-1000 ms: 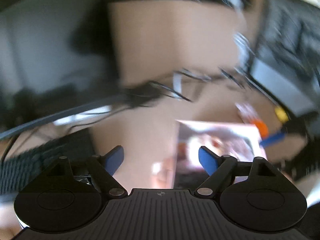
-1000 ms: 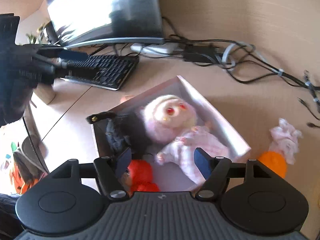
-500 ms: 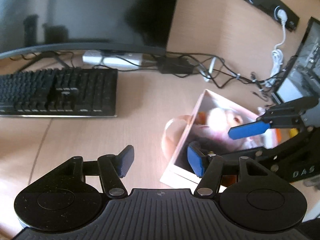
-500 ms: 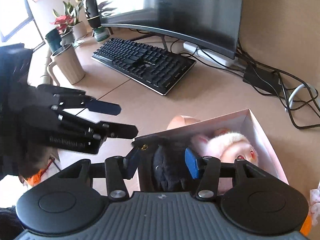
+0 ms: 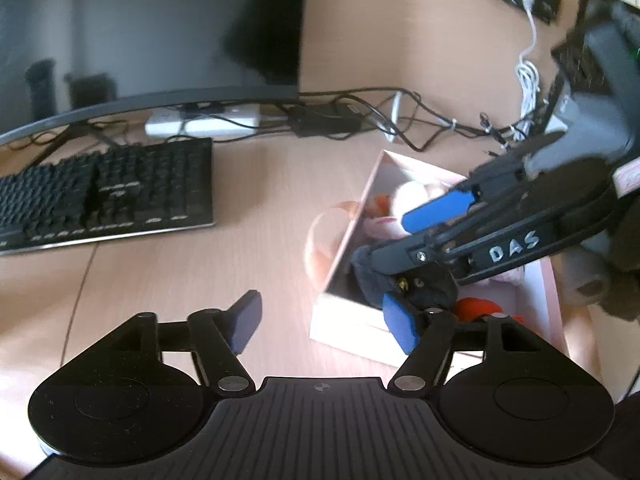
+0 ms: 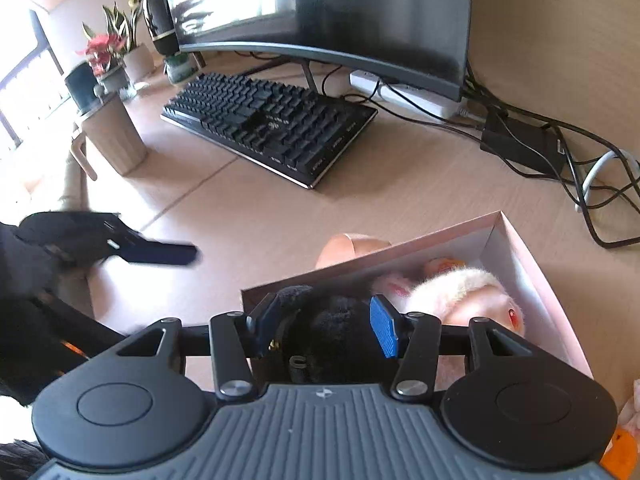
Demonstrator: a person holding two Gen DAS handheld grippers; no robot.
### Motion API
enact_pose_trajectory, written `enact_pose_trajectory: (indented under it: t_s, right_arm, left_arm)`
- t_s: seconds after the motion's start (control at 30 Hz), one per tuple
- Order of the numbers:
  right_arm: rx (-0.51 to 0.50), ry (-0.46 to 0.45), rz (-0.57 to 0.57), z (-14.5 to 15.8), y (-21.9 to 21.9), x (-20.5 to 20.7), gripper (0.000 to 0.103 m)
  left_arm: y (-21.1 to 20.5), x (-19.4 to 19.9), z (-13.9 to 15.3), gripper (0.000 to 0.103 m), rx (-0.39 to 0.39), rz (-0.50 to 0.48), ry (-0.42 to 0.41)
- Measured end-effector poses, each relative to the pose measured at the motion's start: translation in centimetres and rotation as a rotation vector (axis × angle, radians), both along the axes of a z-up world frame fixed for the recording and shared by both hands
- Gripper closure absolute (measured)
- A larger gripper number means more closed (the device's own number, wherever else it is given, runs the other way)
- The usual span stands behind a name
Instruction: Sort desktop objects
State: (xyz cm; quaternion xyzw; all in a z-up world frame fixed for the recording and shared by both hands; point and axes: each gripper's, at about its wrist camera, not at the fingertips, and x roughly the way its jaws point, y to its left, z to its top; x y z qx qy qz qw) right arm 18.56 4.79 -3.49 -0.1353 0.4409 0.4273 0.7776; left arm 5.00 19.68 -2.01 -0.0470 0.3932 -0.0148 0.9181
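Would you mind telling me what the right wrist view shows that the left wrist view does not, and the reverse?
Only the right wrist view shows the beige mug and the potted plants at the desk's far left. Only the left wrist view shows the white cable plugged into the wall strip. Both show the monitor, the keyboard, the box with the pink doll and the black plush toy, which sits between the right gripper fingers.

One box (image 6: 532,256), one keyboard (image 6: 272,120), one monitor (image 6: 340,8), one mug (image 6: 116,136).
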Motion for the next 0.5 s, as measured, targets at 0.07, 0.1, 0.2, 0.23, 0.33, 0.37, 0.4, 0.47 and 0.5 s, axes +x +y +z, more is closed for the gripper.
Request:
enact_pose_trajectory:
  t_s: [0.07,0.1,0.2,0.23,0.33,0.37,0.4,0.47,0.5]
  right_arm:
    - [-0.016,-0.005,0.012,-0.6,0.2,-0.4,0.053]
    - [-0.024,-0.017,0.020,-0.8,0.4,-0.6,0.053]
    - [-0.059,-0.073,0.045,-1.0,0.8,-1.4,0.052]
    - [-0.051,-0.072,0.042,-0.6,0.4,-1.4,0.052]
    - [-0.010,-0.058,0.015,1.1,-1.5,-1.0,0.049]
    - [0.004,-0.046,-0.008,1.7,-2.5,-0.7,0.047]
    - [0.016,-0.023,-0.033,2.2,-3.5,-0.3,0.045]
    - [0.053,0.086,-0.078,2.1,-5.2,0.3,0.041]
    - [0.073,0.147,-0.100,2.0,-6.1,0.6,0.041]
  left_arm:
    - [1.1,-0.5,0.2,0.027,-0.017,0.041,0.004]
    - [1.7,-0.6,0.3,0.027,-0.034,0.063,0.005]
    - [2.7,-0.5,0.6,0.027,-0.072,0.106,-0.002]
    - [3.0,-0.5,0.7,0.027,-0.084,0.119,-0.005]
    - [3.5,-0.6,1.0,0.022,-0.102,0.140,-0.018]
    - [3.6,-0.6,1.1,0.021,-0.105,0.142,-0.020]
    - [3.7,-0.6,1.0,0.021,-0.113,0.143,-0.019]
    - [3.9,-0.5,0.9,0.021,-0.137,0.145,-0.015]
    - [4.0,-0.3,0.7,0.021,-0.164,0.141,-0.013]
